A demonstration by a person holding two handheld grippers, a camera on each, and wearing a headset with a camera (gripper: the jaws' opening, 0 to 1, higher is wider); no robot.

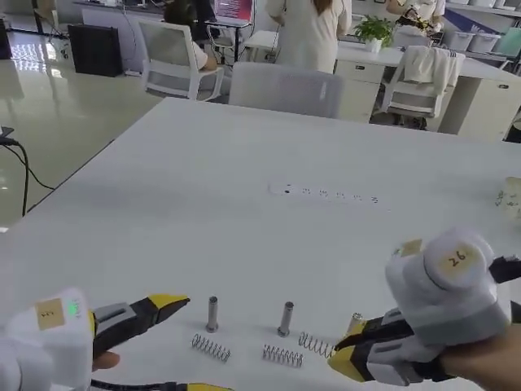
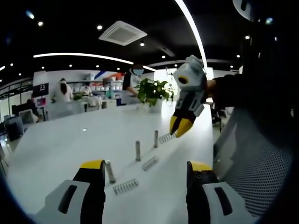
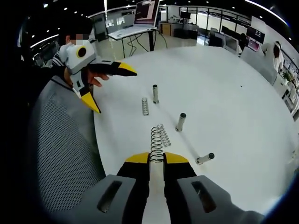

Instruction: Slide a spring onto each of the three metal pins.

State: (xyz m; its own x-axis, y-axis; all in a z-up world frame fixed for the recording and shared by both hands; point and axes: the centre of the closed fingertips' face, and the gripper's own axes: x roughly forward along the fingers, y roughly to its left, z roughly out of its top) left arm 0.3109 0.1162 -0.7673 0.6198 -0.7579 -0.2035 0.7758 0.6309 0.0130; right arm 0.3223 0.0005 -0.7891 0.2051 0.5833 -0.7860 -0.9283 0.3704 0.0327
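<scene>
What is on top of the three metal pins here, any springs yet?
Nothing: all three pins stand bare. Two springs lie on the table beside them; the right hand-held gripper clamps the third spring. Its jaws cover that spring's near end.

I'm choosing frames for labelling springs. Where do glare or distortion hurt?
Head view: white table washes out, loose springs read faintly; floor glares at left. Left gripper view: fisheye bows the ceiling light strip. Right gripper view: gripped spring crisp, table edge curved.
</scene>
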